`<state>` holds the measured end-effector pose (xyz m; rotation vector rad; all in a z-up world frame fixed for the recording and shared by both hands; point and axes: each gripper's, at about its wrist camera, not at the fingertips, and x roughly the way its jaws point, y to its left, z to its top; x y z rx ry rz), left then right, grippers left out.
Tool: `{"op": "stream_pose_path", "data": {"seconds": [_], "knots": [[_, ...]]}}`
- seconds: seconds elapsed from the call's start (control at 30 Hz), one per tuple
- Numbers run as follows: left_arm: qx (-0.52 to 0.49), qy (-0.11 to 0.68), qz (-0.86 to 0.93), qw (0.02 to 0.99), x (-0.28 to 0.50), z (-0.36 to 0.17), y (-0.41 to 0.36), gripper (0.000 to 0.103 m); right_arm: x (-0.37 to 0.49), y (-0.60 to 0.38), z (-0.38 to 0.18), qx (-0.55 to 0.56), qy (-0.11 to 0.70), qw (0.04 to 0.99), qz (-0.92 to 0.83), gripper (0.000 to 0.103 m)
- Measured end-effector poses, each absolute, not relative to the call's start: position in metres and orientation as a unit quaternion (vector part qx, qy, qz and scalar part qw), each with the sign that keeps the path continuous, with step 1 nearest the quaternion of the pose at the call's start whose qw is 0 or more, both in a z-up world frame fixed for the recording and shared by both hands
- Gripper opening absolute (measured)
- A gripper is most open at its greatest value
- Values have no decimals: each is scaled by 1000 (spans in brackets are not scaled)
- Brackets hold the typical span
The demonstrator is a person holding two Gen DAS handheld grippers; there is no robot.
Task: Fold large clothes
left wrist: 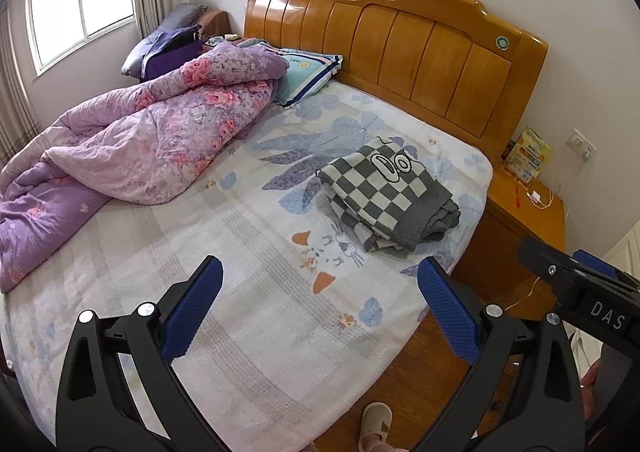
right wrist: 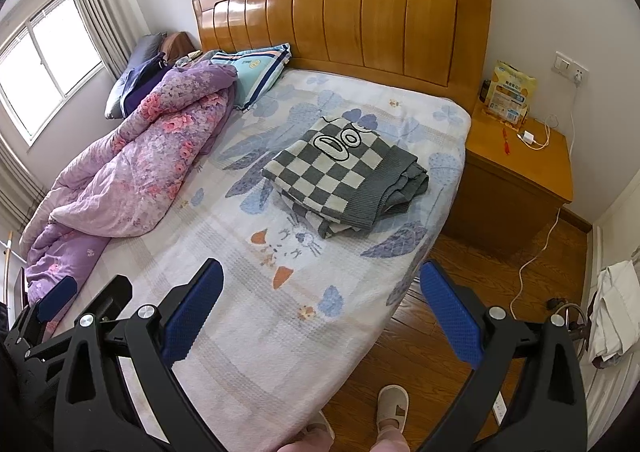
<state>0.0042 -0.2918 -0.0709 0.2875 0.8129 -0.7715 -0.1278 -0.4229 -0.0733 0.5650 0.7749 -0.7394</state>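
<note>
Sweater (left wrist: 390, 194) folded in a neat stack on bed (left wrist: 248, 252), apparently finished. Left tool (left wrist: 320, 308) and right tool (right wrist: 322, 310) spread apart, empty, well back from it.

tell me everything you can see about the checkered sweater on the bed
The sweater is a knit in a grey and cream check, with black-outlined lettering near its upper edge and a plain grey ribbed hem. It lies folded into a thick, roughly rectangular stack, with layered edges showing at its lower right corner. It rests flat on the bed, on the side nearer the nightstand, below the headboard. Neither tool touches it.
</note>
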Motion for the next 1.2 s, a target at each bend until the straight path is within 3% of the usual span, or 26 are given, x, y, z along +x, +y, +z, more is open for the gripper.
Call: {"op": "stream_pose_path", "data": {"seconds": [1.2], "knots": [[137,392,-365,833,3,-70,-299,98,-130,-423,-78,257,373,821,-348,95]]}}
